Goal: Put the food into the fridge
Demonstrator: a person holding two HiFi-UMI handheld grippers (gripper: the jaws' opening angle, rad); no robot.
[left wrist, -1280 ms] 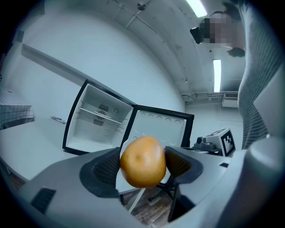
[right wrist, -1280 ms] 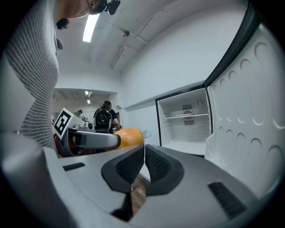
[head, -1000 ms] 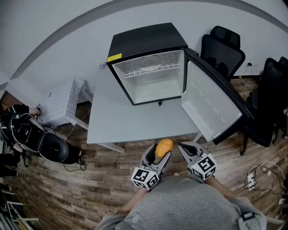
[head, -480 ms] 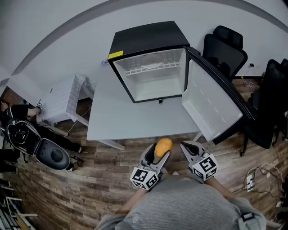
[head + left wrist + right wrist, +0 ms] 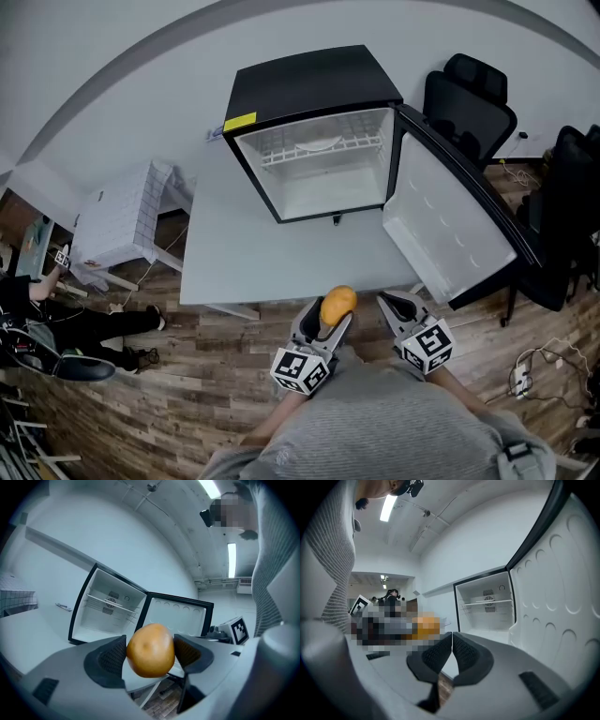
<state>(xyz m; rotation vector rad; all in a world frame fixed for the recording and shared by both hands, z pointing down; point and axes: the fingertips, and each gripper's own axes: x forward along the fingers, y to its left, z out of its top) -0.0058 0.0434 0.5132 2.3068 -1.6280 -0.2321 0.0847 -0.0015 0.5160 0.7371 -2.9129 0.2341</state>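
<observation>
Over the last second our hold has hardly changed: the left gripper still has its jaws clamped on both sides of the orange food. It sits above the near edge of the tabletop, well short of the fridge, whose door stands swung wide to the right. Only our view has drifted a little, and the person on the floor at far left has shifted. The right gripper hangs just beside the left one, jaws pressed together on nothing. We judge the carry barely begun, since the food must still cross the tabletop to reach the bare compartment under the wire shelf.
</observation>
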